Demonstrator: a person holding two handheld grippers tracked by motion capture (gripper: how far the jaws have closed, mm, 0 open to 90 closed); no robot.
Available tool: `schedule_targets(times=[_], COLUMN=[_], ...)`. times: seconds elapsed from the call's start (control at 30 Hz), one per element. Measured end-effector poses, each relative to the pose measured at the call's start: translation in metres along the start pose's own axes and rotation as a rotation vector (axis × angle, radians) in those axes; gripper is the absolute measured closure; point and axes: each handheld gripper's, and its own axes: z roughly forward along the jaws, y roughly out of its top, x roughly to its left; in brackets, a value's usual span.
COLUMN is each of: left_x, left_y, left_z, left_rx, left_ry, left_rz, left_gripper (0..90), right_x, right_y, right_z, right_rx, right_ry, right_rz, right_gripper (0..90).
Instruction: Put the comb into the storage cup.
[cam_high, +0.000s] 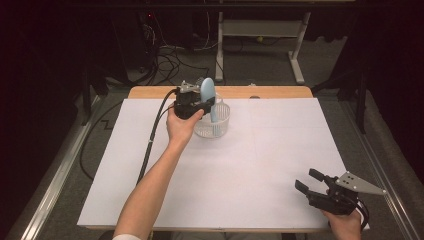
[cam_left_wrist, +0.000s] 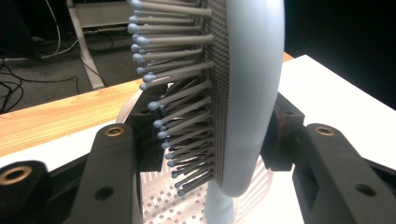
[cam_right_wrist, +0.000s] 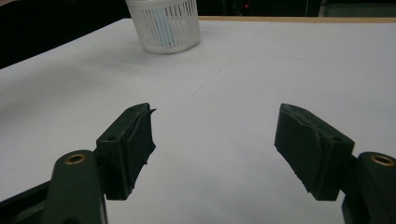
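High view: the left gripper (cam_high: 200, 102) sat at the far left part of the white sheet (cam_high: 260, 165), clamped on a pale blue hairbrush (cam_high: 208, 95). The brush stood nearly upright with its handle end down inside a small white slotted basket (cam_high: 212, 127). The basket rested on the sheet near the wooden table edge (cam_high: 280, 92).

Left gripper view: both jaws pressed against the brush head (cam_left_wrist: 252, 93), one on the bristle side and one on the smooth back. The bristles (cam_left_wrist: 177, 116) pointed toward the left of that view. The handle (cam_left_wrist: 219, 210) dropped down into the basket (cam_left_wrist: 163, 205), whose perforated bottom showed beneath it.

The right gripper (cam_high: 312, 182) was held in the person's right hand (cam_high: 345, 222) at the near right corner of the sheet, well apart from the basket. Right gripper view: its jaws stood wide apart with nothing between them, just bare sheet (cam_right_wrist: 224, 140) below. The basket (cam_right_wrist: 163, 25) appeared far off at the top, something blue visible through its slots.
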Motion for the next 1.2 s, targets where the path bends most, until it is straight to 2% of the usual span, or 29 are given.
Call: schedule_targets(times=[0.27, 0.63, 1.2], left_x=[0.006, 0.004, 0.011], left_y=[-0.007, -0.008, -0.006], left_z=[0.001, -0.001, -0.006], left_rx=[0.0, 0.008, 0.035], left_ry=[0.002, 0.012, 0.008], left_rz=[-0.027, 0.016, 0.016], left_gripper=[50.5, 48.7, 46.0], right_x=[0.0, 0.0, 0.0], right_y=[0.0, 0.0, 0.0], right_z=[0.0, 0.001, 0.001], right_rx=[0.003, 0.007, 0.007], right_ry=[0.0, 0.001, 0.0], right_rz=[-0.001, 0.0, -0.001], right_gripper=[28.6, 28.5, 28.5])
